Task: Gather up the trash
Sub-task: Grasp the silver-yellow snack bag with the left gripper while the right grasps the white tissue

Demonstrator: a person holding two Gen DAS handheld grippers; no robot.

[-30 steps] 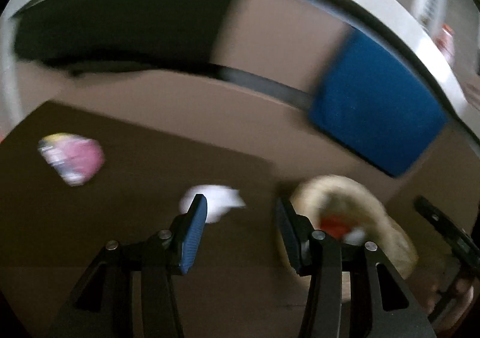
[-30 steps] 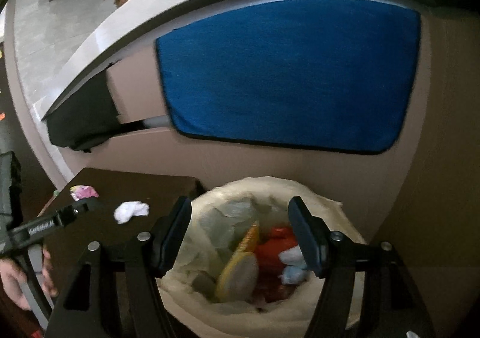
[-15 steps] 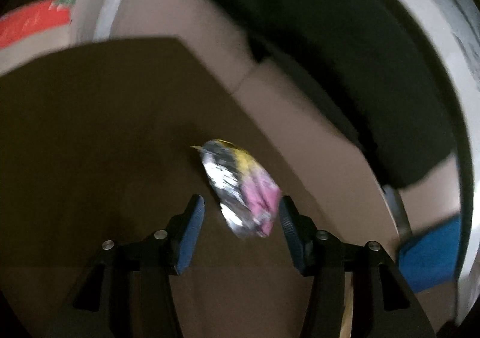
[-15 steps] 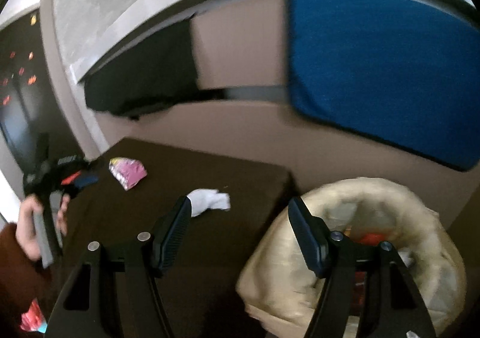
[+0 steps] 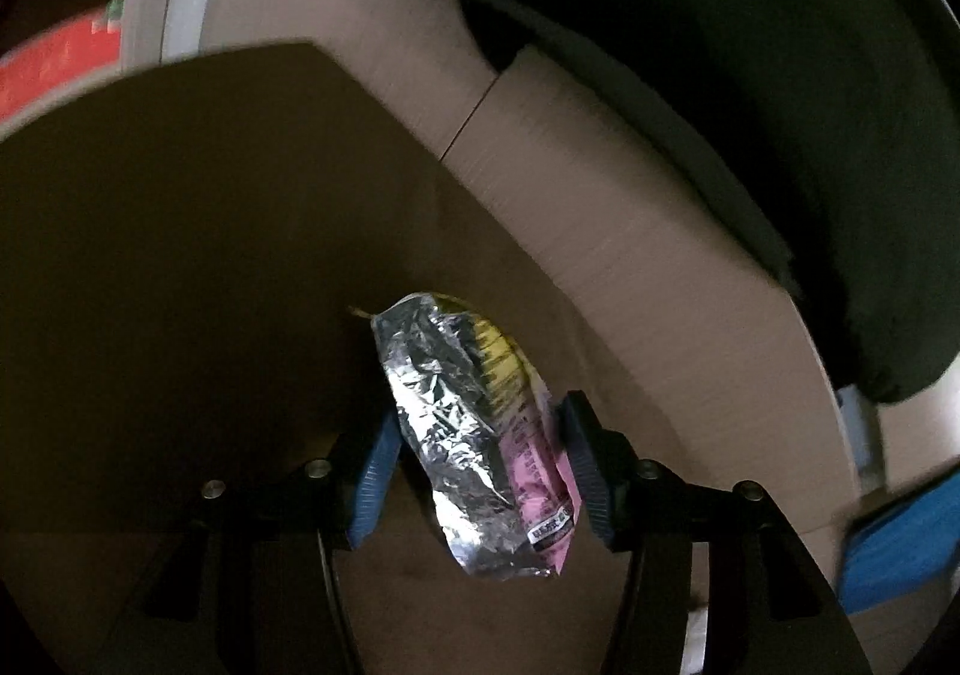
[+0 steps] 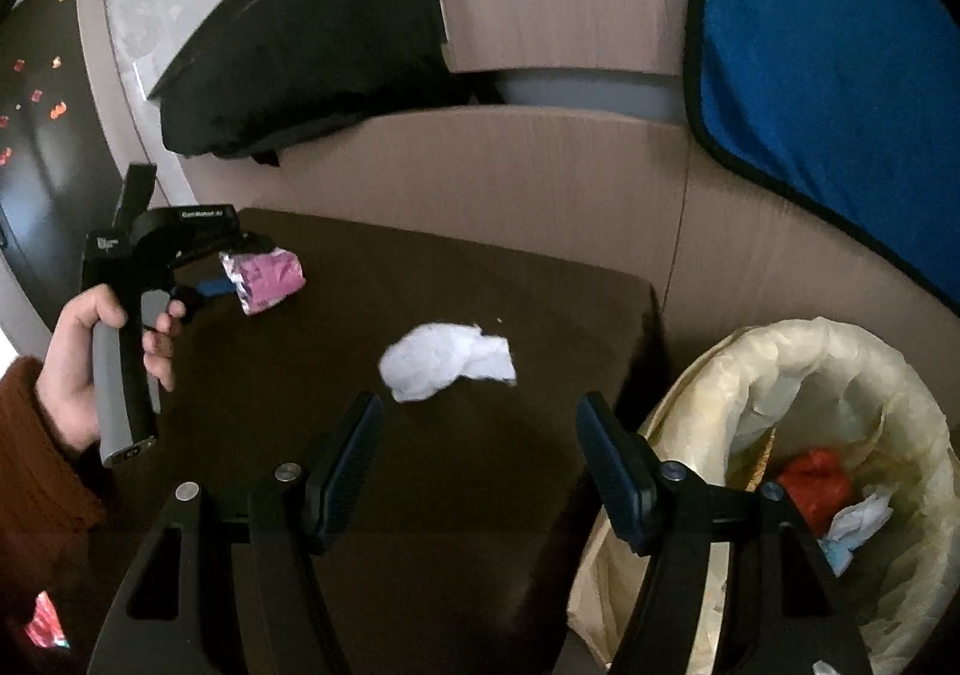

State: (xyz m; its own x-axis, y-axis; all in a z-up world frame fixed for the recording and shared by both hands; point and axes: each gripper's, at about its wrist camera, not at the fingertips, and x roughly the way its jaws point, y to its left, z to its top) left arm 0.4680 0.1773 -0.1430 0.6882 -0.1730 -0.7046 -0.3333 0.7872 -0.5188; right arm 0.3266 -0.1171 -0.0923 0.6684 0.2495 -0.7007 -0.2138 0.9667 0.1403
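On the dark table point(image 6: 456, 471) our left gripper point(image 5: 477, 462) brackets, unclenched, a foil wrapper point(image 5: 480, 435), print unreadable; our right gripper point(image 6: 480, 465) gapes empty

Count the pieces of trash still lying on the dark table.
2. The foil snack wrapper lies at the table's far left, between the left gripper's open fingers. The crumpled white tissue lies mid-table, ahead of the right gripper. More may lie outside the views.
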